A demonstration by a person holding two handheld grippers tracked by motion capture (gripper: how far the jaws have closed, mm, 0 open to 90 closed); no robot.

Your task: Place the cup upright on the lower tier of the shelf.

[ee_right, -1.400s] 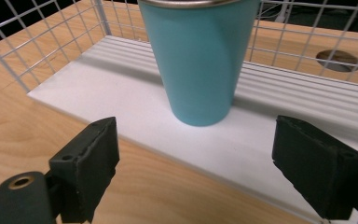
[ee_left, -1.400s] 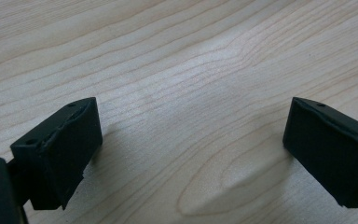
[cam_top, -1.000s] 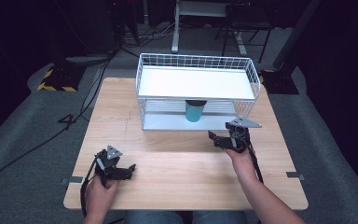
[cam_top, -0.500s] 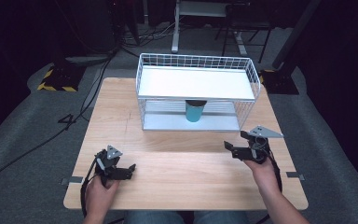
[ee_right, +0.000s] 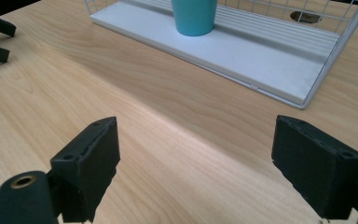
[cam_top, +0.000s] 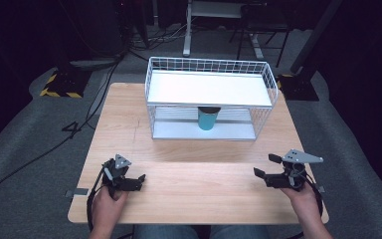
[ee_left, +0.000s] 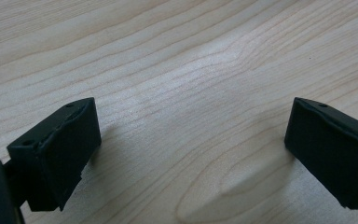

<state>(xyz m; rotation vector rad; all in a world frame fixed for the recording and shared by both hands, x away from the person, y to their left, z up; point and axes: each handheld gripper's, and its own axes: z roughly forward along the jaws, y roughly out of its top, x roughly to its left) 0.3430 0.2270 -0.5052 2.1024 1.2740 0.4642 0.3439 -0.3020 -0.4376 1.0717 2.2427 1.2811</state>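
Teal cup (cam_top: 208, 119) stands inside the wire rack (cam_top: 209, 67); both grippers, left (cam_top: 138, 179) and right (cam_top: 266, 167), rest before the rack, jaws wide and empty; any reach should enter level.

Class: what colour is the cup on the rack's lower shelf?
Teal cup, clearest in the right gripper view.

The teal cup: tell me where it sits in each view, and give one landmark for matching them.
High view: the teal cup stands centre frame on the lower shelf of the white wire rack, under the upper shelf.
Left gripper view: not in it; bare wooden table between the claw's jaws.
Right gripper view: top centre, its top cropped, on the rack's lower shelf.
Shared landmark: the wood-grain tabletop.
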